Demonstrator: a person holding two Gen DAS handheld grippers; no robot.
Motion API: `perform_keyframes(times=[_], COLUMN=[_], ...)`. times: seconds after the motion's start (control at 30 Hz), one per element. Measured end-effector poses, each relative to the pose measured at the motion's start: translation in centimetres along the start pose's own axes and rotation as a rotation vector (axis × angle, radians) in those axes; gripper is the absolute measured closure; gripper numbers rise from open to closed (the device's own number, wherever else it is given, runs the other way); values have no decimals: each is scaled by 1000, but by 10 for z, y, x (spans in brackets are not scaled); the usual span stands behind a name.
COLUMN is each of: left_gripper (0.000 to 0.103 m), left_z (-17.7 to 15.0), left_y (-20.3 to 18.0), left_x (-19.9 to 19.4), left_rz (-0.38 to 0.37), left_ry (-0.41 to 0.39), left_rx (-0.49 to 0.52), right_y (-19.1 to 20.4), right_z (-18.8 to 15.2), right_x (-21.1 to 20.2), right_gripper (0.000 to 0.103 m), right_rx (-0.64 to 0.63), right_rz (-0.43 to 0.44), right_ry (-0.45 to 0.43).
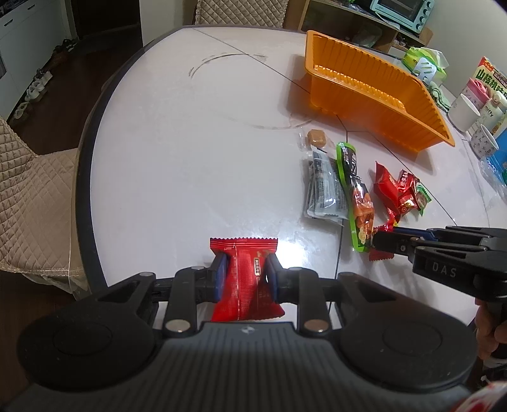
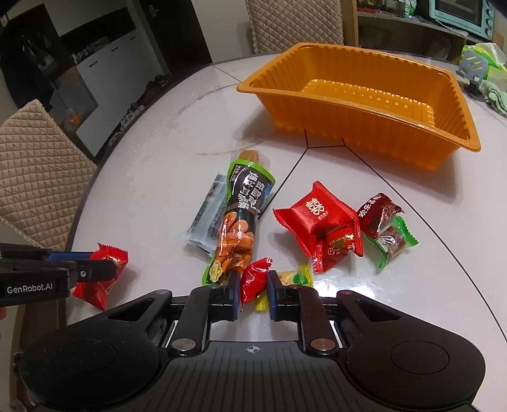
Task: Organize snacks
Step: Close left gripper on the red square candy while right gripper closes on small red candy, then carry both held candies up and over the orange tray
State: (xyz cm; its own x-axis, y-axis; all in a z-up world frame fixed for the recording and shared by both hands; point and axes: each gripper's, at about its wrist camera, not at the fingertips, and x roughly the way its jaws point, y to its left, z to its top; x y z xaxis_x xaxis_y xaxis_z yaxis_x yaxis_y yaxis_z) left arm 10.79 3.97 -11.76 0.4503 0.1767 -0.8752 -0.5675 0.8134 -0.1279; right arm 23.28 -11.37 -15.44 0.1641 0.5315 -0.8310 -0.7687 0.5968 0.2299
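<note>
Table: a round, glossy white tabletop (image 2: 158, 177) with a dark rim and thin dark seam lines, a faint ring mark near its middle.
Room: quilted beige chair covers (image 2: 35, 158) at the table's edge, dark wooden floor, white cabinets behind; a mint-green toaster oven (image 1: 401, 12) on a wooden shelf at the back.
Tray: the empty orange ribbed plastic tray (image 2: 358, 126) sits on the far side of the table, well apart from the snacks.
My left tongs (image 1: 245, 272): clenched on a flat red crimped-edge snack packet (image 1: 244, 269), held above the table's near edge.
My right tongs (image 2: 252, 282): closed on a small red twisted candy wrapper (image 2: 253, 279), low over the table.
Loose snacks: a long green-and-black sausage pouch (image 2: 240, 218) lies over a grey-blue sachet (image 2: 207, 215); to the right, a cluster of red square candy packets (image 2: 317, 215) and a green-edged sweet (image 2: 391, 242). A small yellow-green candy (image 2: 296, 277) lies just beside my right tongs.
Far clutter: cups and boxes (image 1: 481, 95) at the right edge.
</note>
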Motion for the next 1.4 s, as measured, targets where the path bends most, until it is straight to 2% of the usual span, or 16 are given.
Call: perform_keyframes(times=[0.47,0.83,1.1,1.4], left_gripper=[79,79,79,79], left_z=[6,26,54,102], left_y=[0,-11,-26,-49], left_x=[-5,-10,-14,-10], left_rz=[-20,-46,-80,-108], left_ry=[-20,-44,-78,-150], left_rx=[1,24,67,120], right_y=[-1,-10,-39,-89], right_z=[2,10,26,61], right_x=[-17,-37,-59,-80], right_gripper=[87,87,87,87], right_rx=[12,32,69,120], right_rz=[5,22,-9,-78], right_ry=[-34,-67,-124,-211])
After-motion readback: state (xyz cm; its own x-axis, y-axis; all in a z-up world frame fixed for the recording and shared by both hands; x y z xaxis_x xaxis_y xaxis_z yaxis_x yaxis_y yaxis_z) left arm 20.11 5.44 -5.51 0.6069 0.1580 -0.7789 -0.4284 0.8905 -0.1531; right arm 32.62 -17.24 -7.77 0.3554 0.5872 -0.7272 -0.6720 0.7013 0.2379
